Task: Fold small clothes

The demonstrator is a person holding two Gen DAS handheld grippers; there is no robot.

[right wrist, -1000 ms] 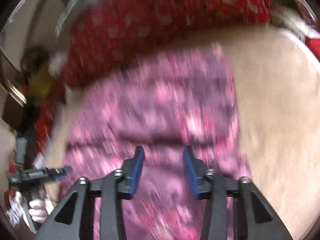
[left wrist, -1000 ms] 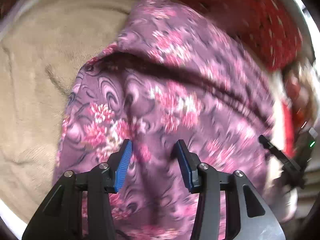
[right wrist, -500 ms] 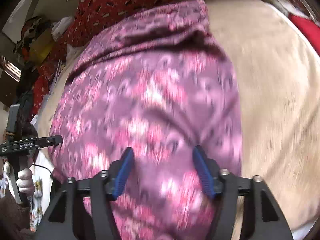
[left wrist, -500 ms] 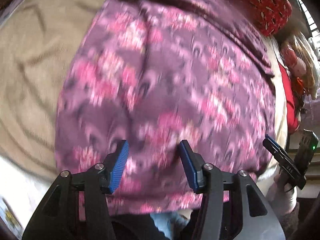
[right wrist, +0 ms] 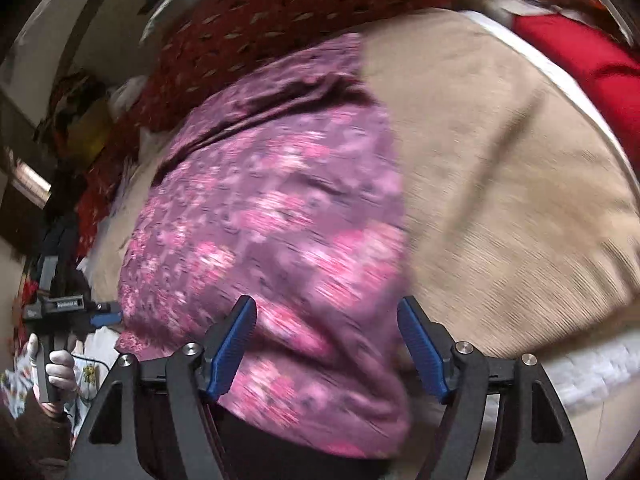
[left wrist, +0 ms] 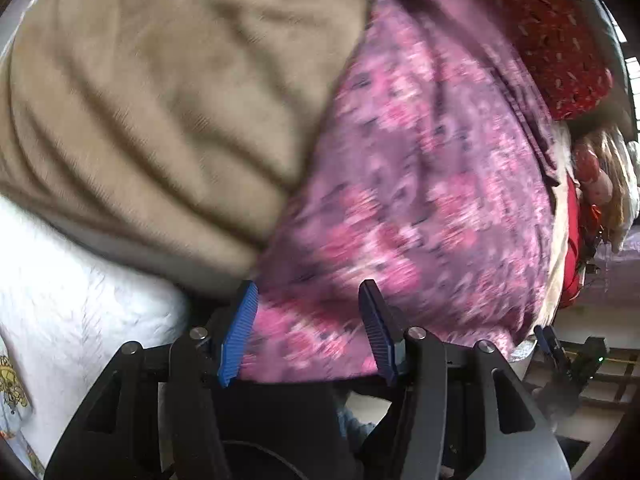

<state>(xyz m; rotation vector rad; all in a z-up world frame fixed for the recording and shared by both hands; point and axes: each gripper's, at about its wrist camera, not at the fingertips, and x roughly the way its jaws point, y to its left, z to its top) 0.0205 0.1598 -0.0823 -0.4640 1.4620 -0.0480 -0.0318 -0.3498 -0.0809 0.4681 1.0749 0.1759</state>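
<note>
A purple garment with pink flowers (left wrist: pixel 432 184) (right wrist: pixel 272 216) lies spread on a beige blanket (left wrist: pixel 160 92) (right wrist: pixel 500 184), its near hem hanging over the bed's edge. My left gripper (left wrist: pixel 308 334) hovers over the hem's left corner with its blue pads (left wrist: pixel 240 332) apart and nothing pinched. My right gripper (right wrist: pixel 326 350) is over the hem's right corner. Its jaws are opening, and the cloth under them is not pressed by the pads (right wrist: pixel 420 346). Each view catches the other gripper at its side: the right gripper (left wrist: pixel 560 354), and the left gripper (right wrist: pixel 76 314) in a gloved hand (right wrist: pixel 60 364).
A dark red patterned cloth (left wrist: pixel 560 40) (right wrist: pixel 280 12) lies behind the garment. A white quilt (left wrist: pixel 60 304) covers the bed's near side under the blanket. A bright red cloth (right wrist: pixel 592 64) sits at the far right. Clutter stands beyond the bed's left side (right wrist: pixel 76 112).
Both grippers have drawn back from the middle of the garment to its near hem, the left toward the left corner, the right toward the right. The right jaws stand wider.
</note>
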